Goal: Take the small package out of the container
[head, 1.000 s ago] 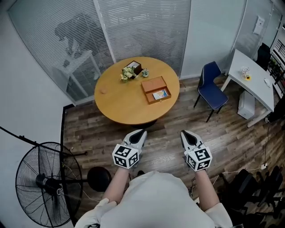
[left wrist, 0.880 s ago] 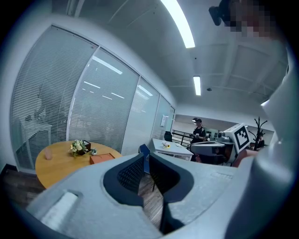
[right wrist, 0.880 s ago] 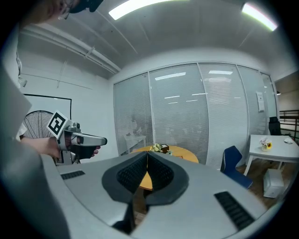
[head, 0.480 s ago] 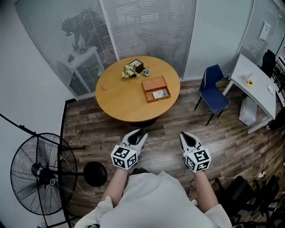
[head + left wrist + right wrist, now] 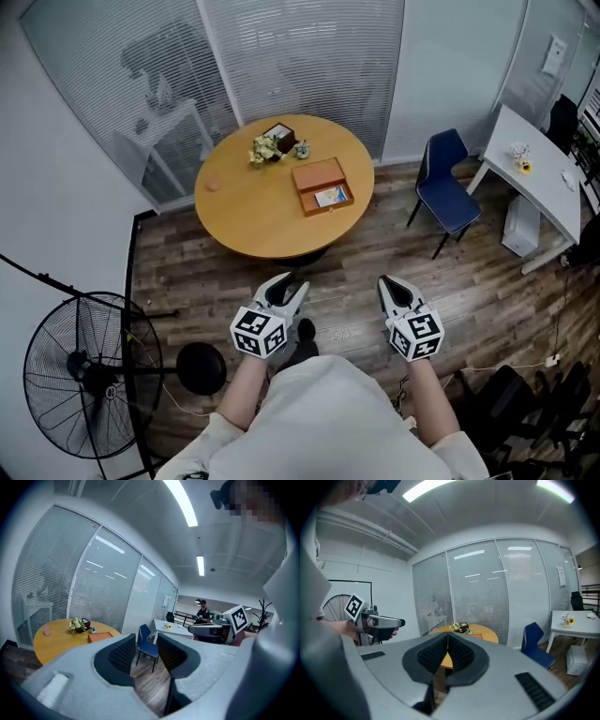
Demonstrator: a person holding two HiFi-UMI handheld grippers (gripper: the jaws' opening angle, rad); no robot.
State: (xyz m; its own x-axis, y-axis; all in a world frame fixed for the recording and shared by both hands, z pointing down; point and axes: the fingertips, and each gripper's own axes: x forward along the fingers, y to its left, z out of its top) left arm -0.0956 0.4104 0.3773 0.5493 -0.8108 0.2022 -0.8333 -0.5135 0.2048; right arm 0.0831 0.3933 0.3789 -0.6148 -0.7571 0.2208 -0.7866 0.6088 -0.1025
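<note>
A brown open container [image 5: 320, 185] lies on the round wooden table [image 5: 253, 216], with the small blue and white package [image 5: 332, 197] inside it. Both grippers hang in front of my body over the floor, well short of the table. My left gripper [image 5: 282, 282] is open; its jaws have just been opening and nothing is between them [image 5: 146, 652]. The container [image 5: 99, 637] shows small and far off in the left gripper view. My right gripper [image 5: 392, 285] is shut and empty, its tips touching [image 5: 447, 634], with the table [image 5: 480, 631] beyond them.
A flower box [image 5: 273, 144] stands at the table's far side. A blue chair [image 5: 446, 184] and a white desk [image 5: 531, 167] are to the right. A standing fan [image 5: 82, 378] and a black stool [image 5: 202, 367] are at the left. Glass walls with blinds lie behind.
The table has drifted slightly left in the head view. A dark shoe now shows on the floor beside the left gripper. Both grippers keep their place in front of the body.
</note>
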